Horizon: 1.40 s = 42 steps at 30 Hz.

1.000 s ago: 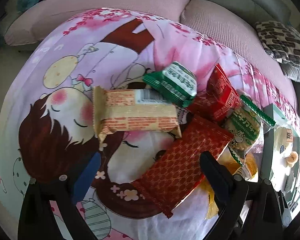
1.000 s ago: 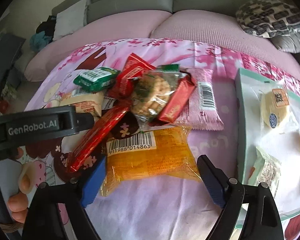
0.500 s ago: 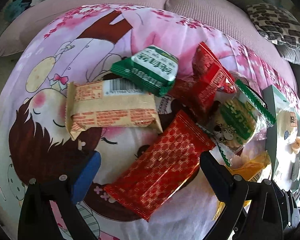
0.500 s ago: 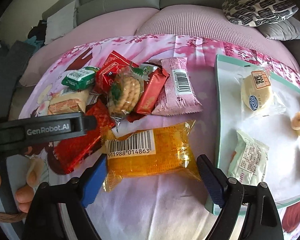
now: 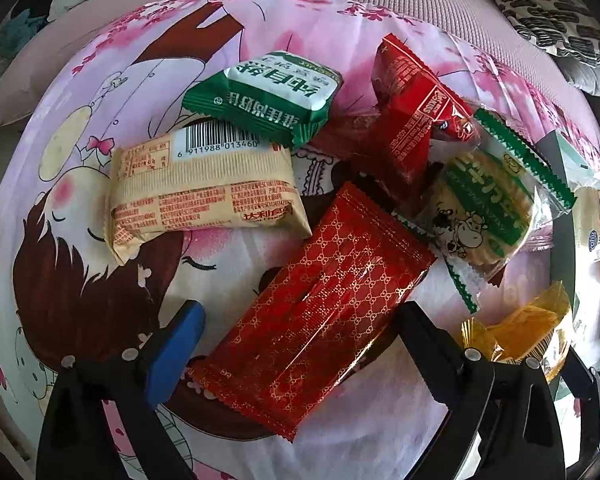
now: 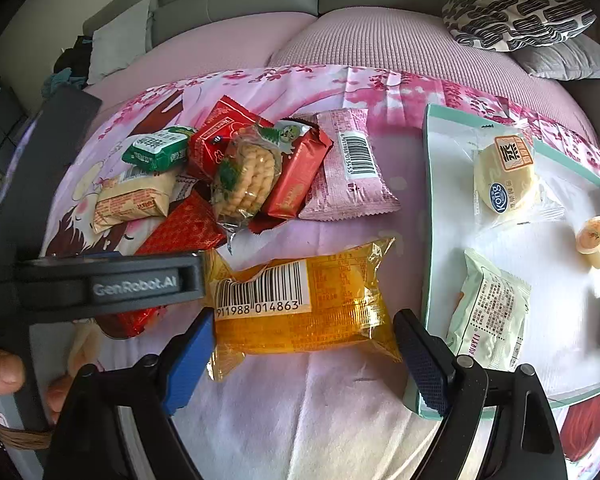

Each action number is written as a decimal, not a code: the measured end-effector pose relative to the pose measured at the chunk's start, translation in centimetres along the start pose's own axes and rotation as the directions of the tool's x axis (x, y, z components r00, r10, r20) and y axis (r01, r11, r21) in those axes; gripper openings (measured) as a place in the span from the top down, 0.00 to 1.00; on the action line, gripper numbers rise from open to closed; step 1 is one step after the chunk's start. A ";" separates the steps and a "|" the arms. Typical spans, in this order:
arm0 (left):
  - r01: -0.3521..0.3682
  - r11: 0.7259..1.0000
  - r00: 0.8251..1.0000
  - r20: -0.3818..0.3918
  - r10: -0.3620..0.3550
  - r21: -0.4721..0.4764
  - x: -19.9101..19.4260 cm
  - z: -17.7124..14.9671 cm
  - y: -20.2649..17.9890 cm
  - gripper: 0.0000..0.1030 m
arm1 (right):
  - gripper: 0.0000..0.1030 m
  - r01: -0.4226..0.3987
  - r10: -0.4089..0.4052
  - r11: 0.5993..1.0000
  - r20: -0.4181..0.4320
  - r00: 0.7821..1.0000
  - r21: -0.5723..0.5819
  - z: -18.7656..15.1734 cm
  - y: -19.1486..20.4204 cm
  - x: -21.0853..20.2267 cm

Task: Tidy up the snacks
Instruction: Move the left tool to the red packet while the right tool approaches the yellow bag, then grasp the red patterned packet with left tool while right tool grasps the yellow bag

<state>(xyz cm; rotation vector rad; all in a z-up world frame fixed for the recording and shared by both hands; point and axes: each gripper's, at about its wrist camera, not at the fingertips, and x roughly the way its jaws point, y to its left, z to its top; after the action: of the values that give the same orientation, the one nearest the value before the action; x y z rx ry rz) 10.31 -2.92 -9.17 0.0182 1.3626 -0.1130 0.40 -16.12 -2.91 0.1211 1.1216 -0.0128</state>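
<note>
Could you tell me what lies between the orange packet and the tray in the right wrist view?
Only bare cloth: a narrow strip separates the orange packet from the tray; the right wrist view shows it.

The left claw (image 6: 100, 280) hides part of the red patterned packet (image 6: 180, 228) — the tray (image 6: 430, 200) is cut off at right.
</note>
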 end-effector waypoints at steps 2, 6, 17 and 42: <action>0.001 1.000 1.000 0.009 -0.001 -0.004 0.0 0.0 -0.3 0.12 | 0.13 0.000 0.000 1.000 0.000 1.000 0.001 0.0 0.0 0.0; 0.000 1.000 1.000 0.024 0.000 -0.009 -0.3 0.2 -0.6 0.29 | 0.13 0.000 0.000 1.000 -0.001 1.000 0.001 0.0 0.0 0.0; 0.003 1.000 0.999 0.033 -0.003 -0.001 -0.7 0.0 -1.7 0.42 | 0.13 0.003 -0.003 1.000 -0.001 1.000 0.003 0.0 0.0 0.1; 0.086 0.995 0.992 0.093 -0.081 -0.054 -6.7 -1.8 1.4 0.55 | 0.24 -0.032 0.029 0.998 0.063 0.998 0.046 -0.2 -0.5 -1.5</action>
<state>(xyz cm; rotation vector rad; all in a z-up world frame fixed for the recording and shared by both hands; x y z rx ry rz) 7.33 -0.96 -3.06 -0.0920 1.2754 -0.1425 -0.42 -16.65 -1.67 0.1784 1.0573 -0.0157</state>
